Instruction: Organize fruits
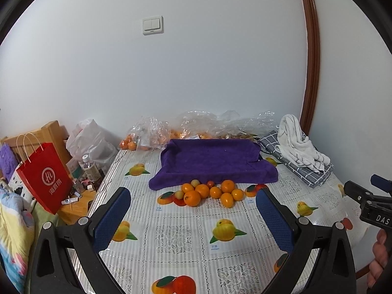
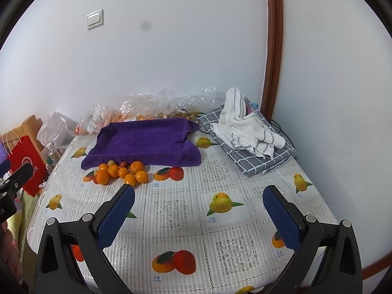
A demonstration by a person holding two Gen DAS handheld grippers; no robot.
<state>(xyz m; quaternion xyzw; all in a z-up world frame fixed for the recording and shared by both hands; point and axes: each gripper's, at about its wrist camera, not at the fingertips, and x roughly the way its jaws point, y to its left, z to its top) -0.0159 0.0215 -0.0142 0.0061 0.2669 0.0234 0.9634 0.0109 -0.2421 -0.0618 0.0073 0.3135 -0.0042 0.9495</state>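
Left gripper (image 1: 193,216) and right gripper (image 2: 199,215) — fingers spread wide, holding nothing.

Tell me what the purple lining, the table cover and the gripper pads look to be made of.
Purple lining: soft terry-like cloth, matte, with a fuzzy nap and limp folds.
Table cover: probably glossy plastic or vinyl with a lace-and-fruit print, showing sheen.
Left gripper pads: blue, finely textured, likely rubber or foam.
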